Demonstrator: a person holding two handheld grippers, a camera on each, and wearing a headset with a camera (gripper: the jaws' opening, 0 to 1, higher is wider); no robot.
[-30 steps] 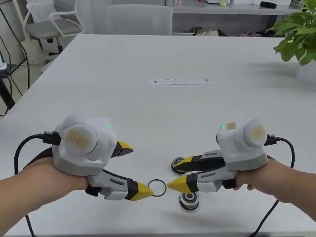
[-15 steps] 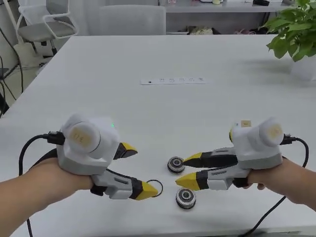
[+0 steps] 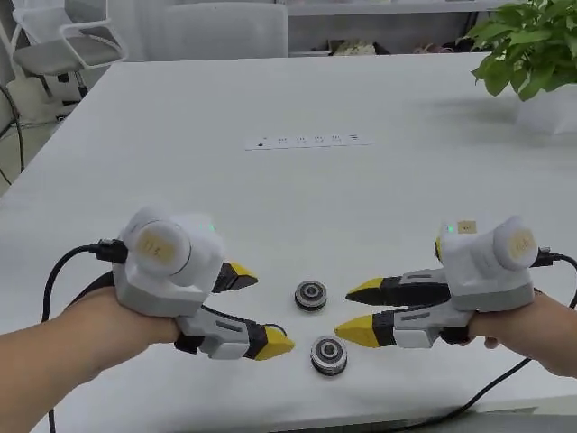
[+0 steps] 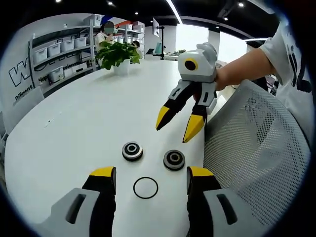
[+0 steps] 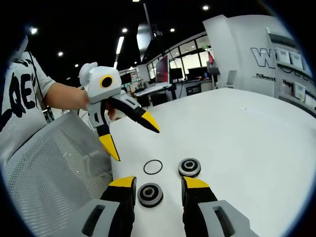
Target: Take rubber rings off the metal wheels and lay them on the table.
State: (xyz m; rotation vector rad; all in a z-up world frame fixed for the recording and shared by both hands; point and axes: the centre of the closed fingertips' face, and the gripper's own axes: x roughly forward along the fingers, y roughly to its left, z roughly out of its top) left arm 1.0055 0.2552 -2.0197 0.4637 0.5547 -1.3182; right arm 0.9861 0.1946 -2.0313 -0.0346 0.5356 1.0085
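Observation:
Two small metal wheels with dark rims lie flat on the white table, one (image 3: 311, 295) farther from me and one (image 3: 329, 354) near the front edge. A thin black rubber ring (image 4: 146, 187) lies loose on the table just ahead of my left gripper (image 4: 149, 174), which is open and holds nothing. In the head view the ring (image 3: 273, 327) is mostly hidden behind the left gripper (image 3: 261, 309). My right gripper (image 3: 353, 310) is open and empty, its tips pointing at the wheels from the right. In the right gripper view, the ring (image 5: 153, 167) and both wheels (image 5: 189, 167) (image 5: 150, 194) lie ahead.
A white power strip (image 3: 300, 141) lies at the table's middle. A potted plant (image 3: 527, 45) stands at the far right corner. Chairs (image 3: 54, 45) stand beyond the far edge, and a mesh chair (image 4: 256, 148) is at the near edge.
Both grippers have drawn apart from the ring, the right one moving right and the left one back. The ring stays on the table. The head camera has tilted down.

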